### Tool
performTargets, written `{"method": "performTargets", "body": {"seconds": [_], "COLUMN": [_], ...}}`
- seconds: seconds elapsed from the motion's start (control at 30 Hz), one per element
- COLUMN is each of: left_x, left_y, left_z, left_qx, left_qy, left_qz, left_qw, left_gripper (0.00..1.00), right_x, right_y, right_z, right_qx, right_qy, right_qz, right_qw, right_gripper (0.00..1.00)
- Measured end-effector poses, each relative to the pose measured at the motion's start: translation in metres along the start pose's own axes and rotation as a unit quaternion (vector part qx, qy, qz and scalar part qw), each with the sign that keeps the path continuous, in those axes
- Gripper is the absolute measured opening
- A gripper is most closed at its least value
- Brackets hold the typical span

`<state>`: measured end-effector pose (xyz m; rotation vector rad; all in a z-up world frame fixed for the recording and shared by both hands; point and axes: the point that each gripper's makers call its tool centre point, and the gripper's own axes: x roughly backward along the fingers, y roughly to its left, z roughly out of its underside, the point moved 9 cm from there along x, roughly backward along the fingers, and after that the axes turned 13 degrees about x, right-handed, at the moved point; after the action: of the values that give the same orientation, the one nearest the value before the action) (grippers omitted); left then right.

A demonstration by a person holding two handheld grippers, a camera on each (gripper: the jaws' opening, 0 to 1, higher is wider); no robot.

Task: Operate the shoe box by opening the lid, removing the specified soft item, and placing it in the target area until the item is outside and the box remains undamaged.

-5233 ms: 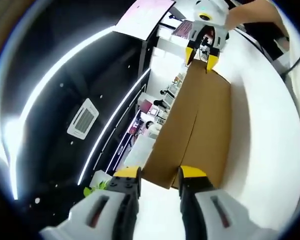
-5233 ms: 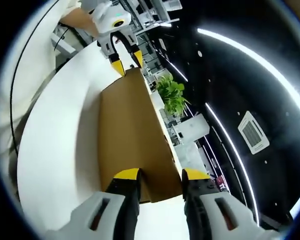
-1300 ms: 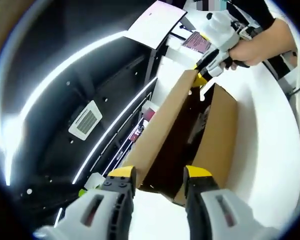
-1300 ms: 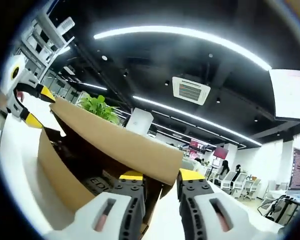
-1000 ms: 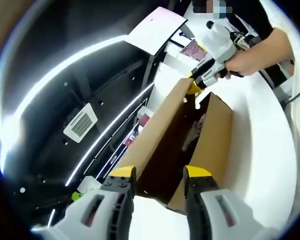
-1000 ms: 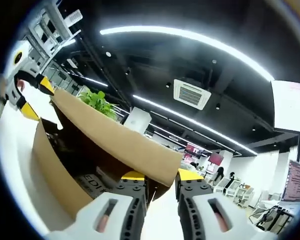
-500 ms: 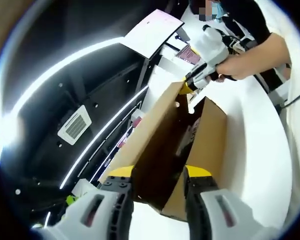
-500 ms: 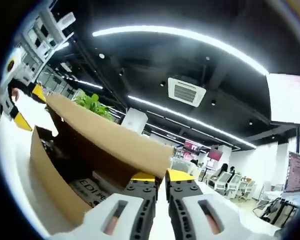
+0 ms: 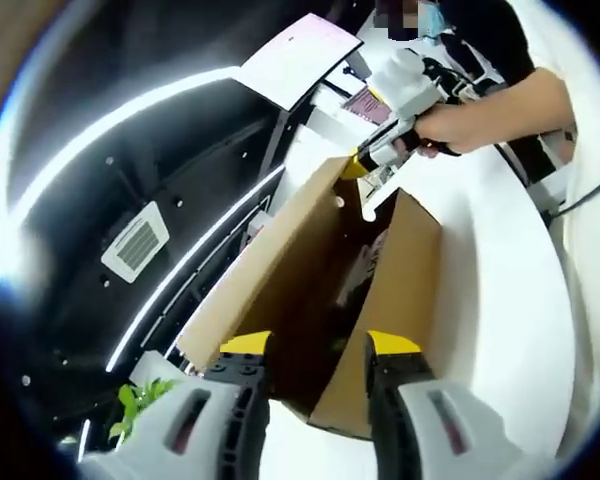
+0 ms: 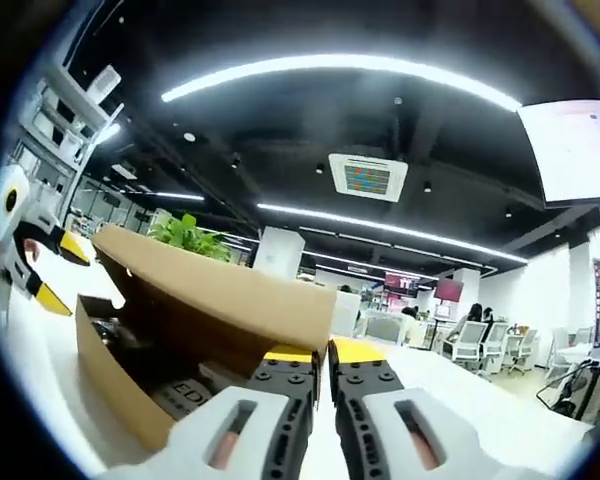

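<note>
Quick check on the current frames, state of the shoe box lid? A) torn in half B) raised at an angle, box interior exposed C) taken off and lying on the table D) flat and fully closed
B. The lid is tilted up off the box, with the dark interior showing beneath it; in the right gripper view the right gripper has its jaws nearly together at the lid's edge.

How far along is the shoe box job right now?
Done: the lid is partly raised, tilted up off the box, so the dark inside shows. In hand: the right tool is shut on the lid's edge; the left tool is open at the other end. Left: finish opening, then lift out the soft item and place it; I can't make it out inside.
</note>
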<state>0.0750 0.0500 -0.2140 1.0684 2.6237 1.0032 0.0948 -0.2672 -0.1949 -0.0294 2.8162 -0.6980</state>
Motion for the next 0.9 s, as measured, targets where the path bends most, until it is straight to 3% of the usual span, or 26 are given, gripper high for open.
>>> {"method": "performTargets", "body": {"seconds": [0.07, 0.1, 0.17, 0.2, 0.3, 0.4, 0.47, 0.6, 0.67, 0.7, 0.73, 0.87, 0.9], "left_x": [0.002, 0.002, 0.001, 0.0, -0.005, -0.011, -0.015, -0.021, -0.023, -0.024, -0.023, -0.022, -0.026], "left_y": [0.003, 0.006, 0.008, 0.01, 0.017, 0.025, 0.026, 0.031, 0.033, 0.033, 0.03, 0.026, 0.026], "left_z": [-0.003, -0.004, -0.005, -0.004, 0.004, 0.008, 0.01, 0.016, 0.015, 0.014, 0.014, 0.02, 0.017], "left_qx": [0.035, 0.053, 0.086, 0.096, 0.025, 0.041, 0.128, 0.14, 0.145, 0.159, 0.188, 0.147, 0.128], "left_qy": [-0.007, -0.015, -0.007, 0.005, 0.052, 0.038, 0.039, 0.057, 0.05, 0.051, 0.068, 0.109, 0.088], "left_qz": [-0.003, -0.011, 0.017, 0.027, 0.071, 0.07, 0.113, 0.142, 0.144, 0.148, 0.182, 0.239, 0.246], "left_qw": [0.9993, 0.9984, 0.9961, 0.995, 0.9958, 0.996, 0.9846, 0.9783, 0.9777, 0.9748, 0.9627, 0.9538, 0.9568], "left_gripper": [0.21, 0.21, 0.32, 0.33, 0.21, 0.18, 0.18, 0.18, 0.18, 0.18, 0.18, 0.23, 0.25], "right_x": [0.0, 0.0, 0.0, 0.001, 0.0, 0.0, 0.0, 0.001, 0.0, -0.001, -0.001, -0.004, -0.004], "right_y": [0.0, 0.0, 0.0, 0.0, -0.001, -0.001, -0.001, -0.002, -0.002, -0.003, -0.003, -0.005, -0.006], "right_z": [0.0, 0.001, 0.001, 0.001, 0.0, 0.0, -0.001, 0.0, -0.001, -0.001, -0.002, -0.005, -0.005], "right_qx": [-0.002, 0.002, 0.016, 0.016, 0.015, 0.016, 0.024, 0.022, 0.02, 0.015, 0.014, 0.025, 0.033], "right_qy": [-0.001, -0.001, 0.0, 0.001, 0.003, 0.006, 0.007, 0.008, 0.011, 0.016, 0.016, 0.022, 0.023], "right_qz": [0.0, -0.001, -0.002, -0.005, -0.008, -0.007, -0.009, -0.013, -0.015, -0.017, -0.018, -0.024, -0.025], "right_qw": [1.0, 1.0, 0.9999, 0.9999, 0.9999, 0.9998, 0.9997, 0.9996, 0.9996, 0.9996, 0.9996, 0.9992, 0.9989], "right_gripper": [0.02, 0.02, 0.03, 0.03, 0.03, 0.03, 0.03, 0.03, 0.03, 0.03, 0.03, 0.03, 0.03]}}
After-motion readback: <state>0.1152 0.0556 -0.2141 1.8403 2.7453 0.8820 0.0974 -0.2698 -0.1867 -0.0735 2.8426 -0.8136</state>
